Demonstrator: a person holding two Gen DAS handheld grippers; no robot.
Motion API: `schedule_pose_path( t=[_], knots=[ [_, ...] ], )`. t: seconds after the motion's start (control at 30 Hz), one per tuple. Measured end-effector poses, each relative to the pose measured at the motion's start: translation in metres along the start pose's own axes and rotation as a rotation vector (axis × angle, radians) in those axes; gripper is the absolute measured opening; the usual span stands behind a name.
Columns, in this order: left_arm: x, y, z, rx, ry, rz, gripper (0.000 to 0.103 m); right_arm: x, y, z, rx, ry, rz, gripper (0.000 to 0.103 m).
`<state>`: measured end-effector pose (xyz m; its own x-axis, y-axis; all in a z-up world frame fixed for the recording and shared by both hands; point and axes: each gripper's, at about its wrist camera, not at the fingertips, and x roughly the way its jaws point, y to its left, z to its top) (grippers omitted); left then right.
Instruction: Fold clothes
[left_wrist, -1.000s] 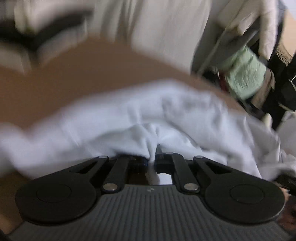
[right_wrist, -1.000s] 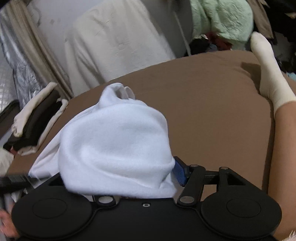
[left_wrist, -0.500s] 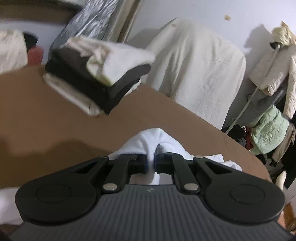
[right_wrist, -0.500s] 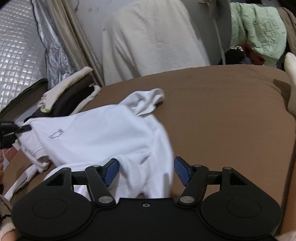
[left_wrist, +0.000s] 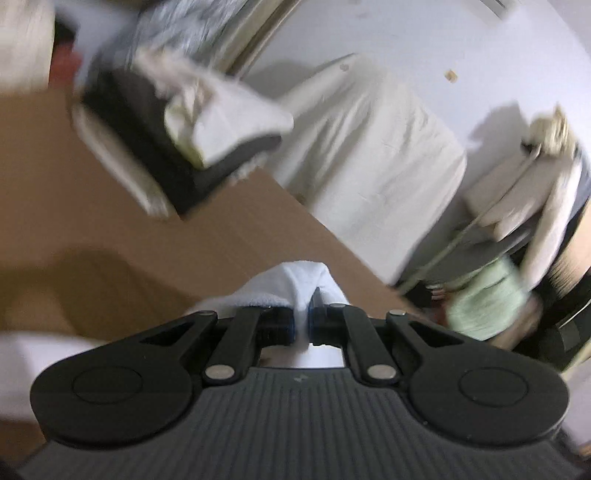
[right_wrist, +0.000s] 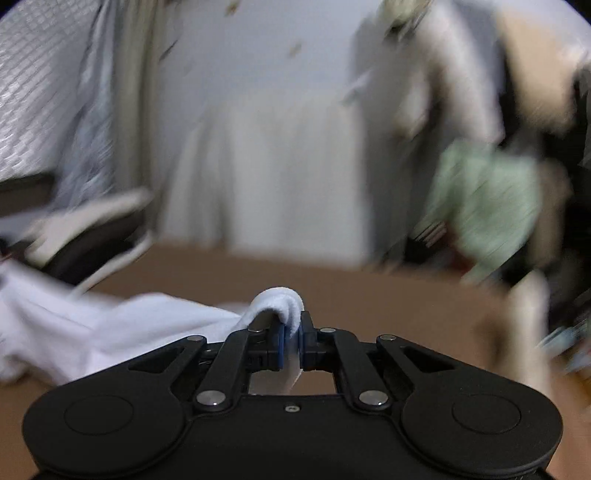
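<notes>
On my left wrist view, the stack of folded clothes (left_wrist: 184, 144), dark and cream layers, sits at the far left of the brown bed surface (left_wrist: 110, 236). Right of it a cream cover (left_wrist: 376, 155) drapes something by the wall, and a pale green quilted garment (left_wrist: 484, 299) lies at the far right. My left tongs (left_wrist: 302, 320) are clenched on a bunched fold of the white garment (left_wrist: 295, 280), which rises between the pads and trails off to the lower left. On my right wrist view, the white garment (right_wrist: 110, 332) spreads to the left across the bed surface (right_wrist: 369, 291); one rolled edge loops over the left finger. My right tongs (right_wrist: 291, 341) have just closed and now pinch that edge between the blue pads (right_wrist: 281, 341). Both views are blurred; finer detail I cannot tell.
</notes>
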<state>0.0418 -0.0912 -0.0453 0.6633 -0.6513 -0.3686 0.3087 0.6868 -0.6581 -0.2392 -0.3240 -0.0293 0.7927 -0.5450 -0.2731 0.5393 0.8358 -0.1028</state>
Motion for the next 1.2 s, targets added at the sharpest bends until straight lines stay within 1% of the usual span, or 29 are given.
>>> schedule_pose_path(
  t=[0.03, 0.07, 0.13, 0.17, 0.2, 0.23, 0.27, 0.3, 0.33, 0.37, 0.4, 0.43, 0.5, 0.57, 0.63, 0.7, 0.73, 0.77, 0.8, 0.87, 0.97, 1.03, 1.07, 1.1, 1.13, 1.17, 1.2],
  knots=[
    [0.000, 0.002, 0.001, -0.032, 0.023, -0.023, 0.006, -0.010, -0.004, 0.007, -0.039, -0.034, -0.038, 0.007],
    [0.002, -0.003, -0.001, 0.005, 0.047, 0.001, 0.006, -0.014, -0.006, 0.008, -0.073, -0.021, -0.051, 0.007],
    [0.007, -0.013, -0.007, 0.079, 0.097, 0.052, 0.006, -0.011, -0.007, -0.002, -0.129, 0.102, -0.022, 0.008],
    [0.013, -0.017, -0.012, 0.111, 0.149, 0.094, 0.006, -0.010, -0.007, -0.008, -0.156, 0.164, -0.008, 0.009],
    [0.019, -0.018, -0.020, 0.132, 0.208, 0.129, 0.006, -0.006, -0.008, -0.017, -0.175, 0.230, 0.005, 0.010],
    [0.025, -0.018, -0.029, 0.151, 0.265, 0.163, 0.006, 0.000, -0.007, -0.032, -0.183, 0.314, 0.021, 0.011],
    [0.029, -0.015, -0.039, 0.155, 0.306, 0.187, 0.006, 0.006, -0.006, -0.047, -0.192, 0.414, 0.043, 0.012],
    [0.032, -0.010, -0.046, 0.151, 0.337, 0.206, 0.006, 0.007, -0.006, -0.060, -0.186, 0.480, 0.061, 0.016],
    [0.034, -0.004, -0.052, 0.137, 0.364, 0.230, 0.006, 0.003, -0.006, -0.070, -0.165, 0.509, 0.077, 0.029],
    [0.035, 0.003, -0.055, 0.125, 0.382, 0.250, 0.006, -0.001, -0.007, -0.077, -0.130, 0.538, 0.096, 0.045],
    [0.036, 0.008, -0.055, 0.105, 0.393, 0.260, 0.006, -0.007, -0.010, -0.082, -0.080, 0.566, 0.117, 0.051],
    [0.036, 0.012, -0.053, 0.082, 0.392, 0.253, 0.006, -0.013, -0.014, -0.084, -0.027, 0.584, 0.137, 0.058],
    [0.034, 0.014, -0.048, 0.063, 0.373, 0.227, 0.006, -0.025, -0.018, -0.084, 0.104, 0.574, 0.195, 0.059],
    [0.032, 0.010, -0.047, 0.074, 0.358, 0.205, 0.006, -0.031, -0.019, -0.084, 0.234, 0.554, 0.266, 0.062],
    [0.031, 0.011, -0.049, 0.041, 0.380, 0.136, 0.006, -0.027, -0.023, -0.084, 0.305, 0.537, 0.303, 0.064],
    [0.035, 0.024, -0.052, -0.110, 0.438, 0.012, 0.006, -0.022, -0.015, -0.083, 0.311, 0.523, 0.286, 0.065],
    [0.037, 0.028, -0.055, -0.151, 0.463, -0.020, 0.006, -0.016, -0.011, -0.080, 0.317, 0.521, 0.279, 0.066],
    [0.037, 0.026, -0.059, -0.132, 0.476, -0.011, 0.006, -0.010, -0.008, -0.076, 0.337, 0.525, 0.285, 0.066],
    [0.037, 0.020, -0.063, -0.073, 0.476, 0.027, 0.006, -0.005, -0.006, -0.072, 0.368, 0.534, 0.307, 0.066],
    [0.030, 0.006, -0.071, 0.068, 0.444, 0.127, 0.006, 0.007, 0.002, -0.063, 0.391, 0.548, 0.354, 0.067],
    [0.005, 0.008, -0.069, 0.072, 0.314, 0.254, 0.006, 0.019, 0.017, -0.049, 0.333, 0.525, 0.354, 0.067],
    [-0.028, 0.014, -0.062, -0.025, 0.210, 0.212, 0.006, 0.028, 0.023, -0.043, 0.289, 0.503, 0.342, 0.067],
    [-0.041, 0.011, -0.061, -0.005, 0.185, 0.206, 0.006, 0.034, 0.023, -0.041, 0.274, 0.495, 0.336, 0.067],
    [-0.049, 0.006, -0.063, 0.039, 0.177, 0.212, 0.006, 0.040, 0.025, -0.040, 0.262, 0.488, 0.332, 0.067],
    [-0.051, 0.002, -0.067, 0.066, 0.198, 0.215, 0.006, 0.045, 0.024, -0.039, 0.259, 0.480, 0.333, 0.068],
    [-0.049, 0.004, -0.073, 0.074, 0.266, 0.201, 0.006, 0.049, 0.024, -0.039, 0.263, 0.473, 0.339, 0.068],
    [-0.040, 0.008, -0.079, 0.068, 0.377, 0.182, 0.006, 0.055, 0.024, -0.041, 0.270, 0.469, 0.345, 0.069]
  ],
)
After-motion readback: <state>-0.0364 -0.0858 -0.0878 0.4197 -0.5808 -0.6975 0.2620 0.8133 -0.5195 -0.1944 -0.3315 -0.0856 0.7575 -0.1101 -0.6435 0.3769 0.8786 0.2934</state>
